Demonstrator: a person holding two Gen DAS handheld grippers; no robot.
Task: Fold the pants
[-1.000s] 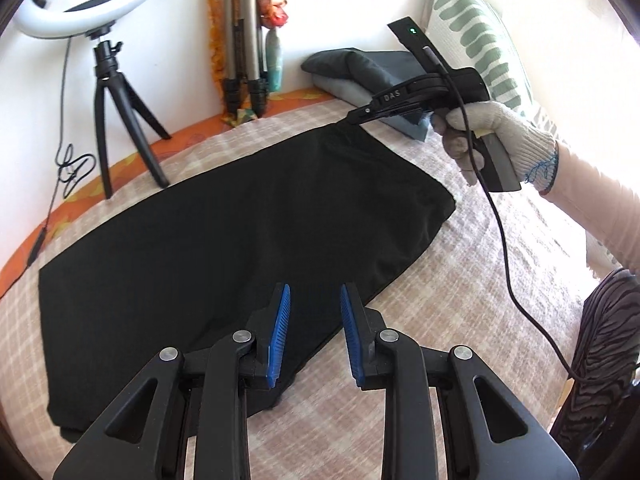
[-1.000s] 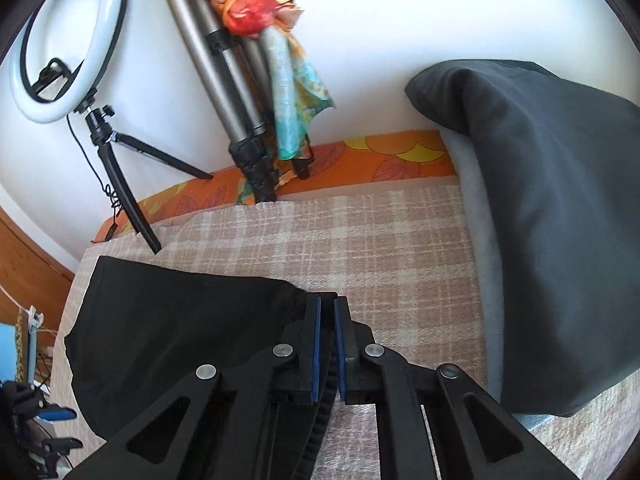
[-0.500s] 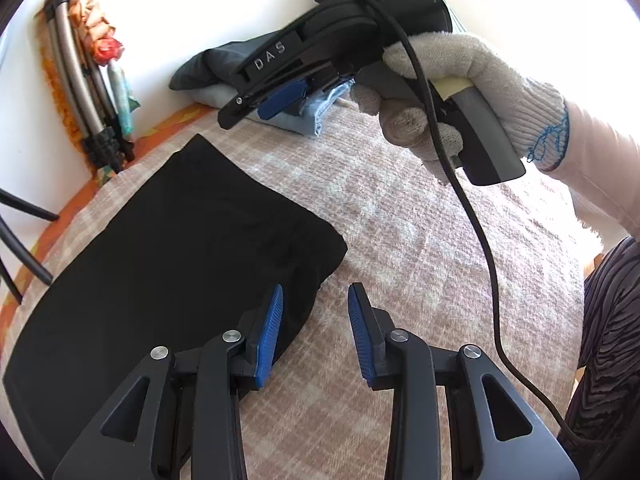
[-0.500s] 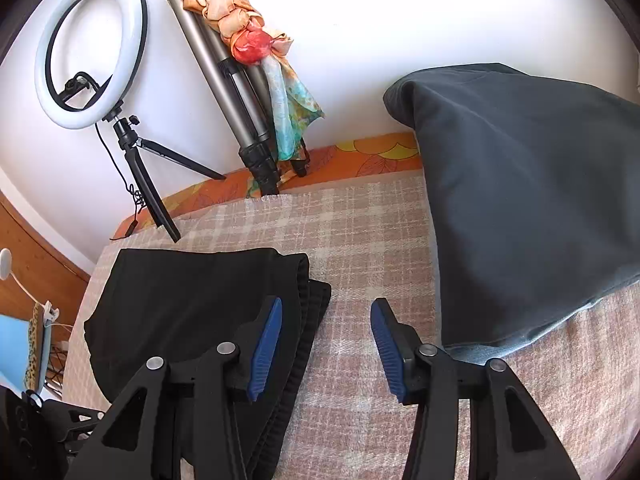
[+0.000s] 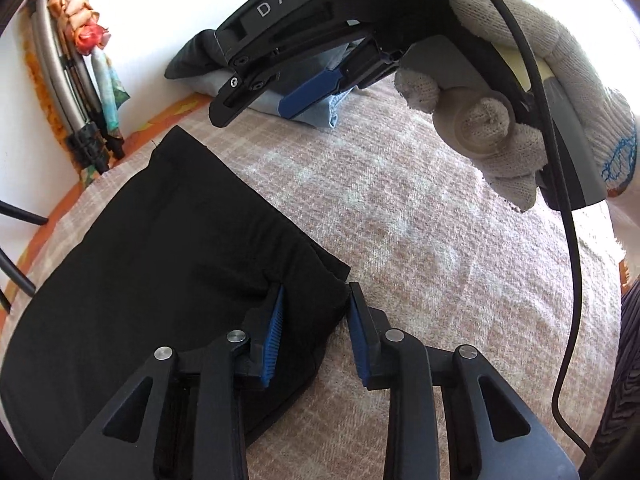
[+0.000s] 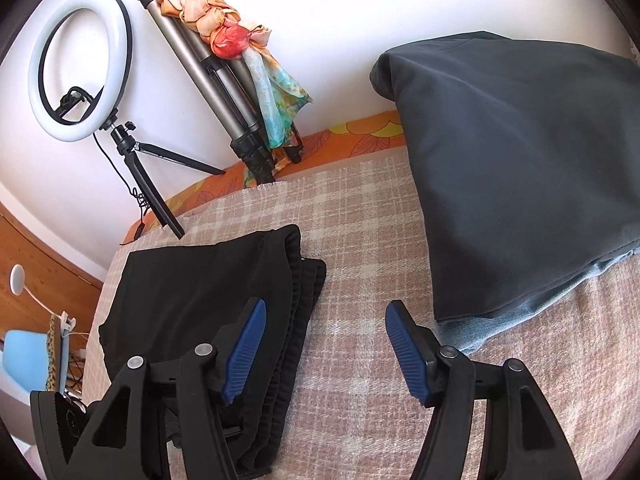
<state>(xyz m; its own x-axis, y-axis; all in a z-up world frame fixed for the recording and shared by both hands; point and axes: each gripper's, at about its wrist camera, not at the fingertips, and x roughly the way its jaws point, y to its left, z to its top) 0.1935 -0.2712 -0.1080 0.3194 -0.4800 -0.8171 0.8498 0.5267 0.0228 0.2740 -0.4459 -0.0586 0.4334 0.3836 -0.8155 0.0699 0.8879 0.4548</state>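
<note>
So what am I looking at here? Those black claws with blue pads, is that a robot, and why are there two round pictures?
No robot: a person holds a pair of hand-operated tongs in each hand, and each carries a fisheye camera looking along its fingers, hence two round pictures. One picture looks from the left tongs, the other from the right tongs. In the left picture you also see the gloved right hand gripping the other tool. On the plaid blanket lie folded black pants; the left tongs are open, straddling the pants' corner. The right tongs are open and hold nothing. Behind are a dark grey pillow, a ring light and a folded tripod.
</note>
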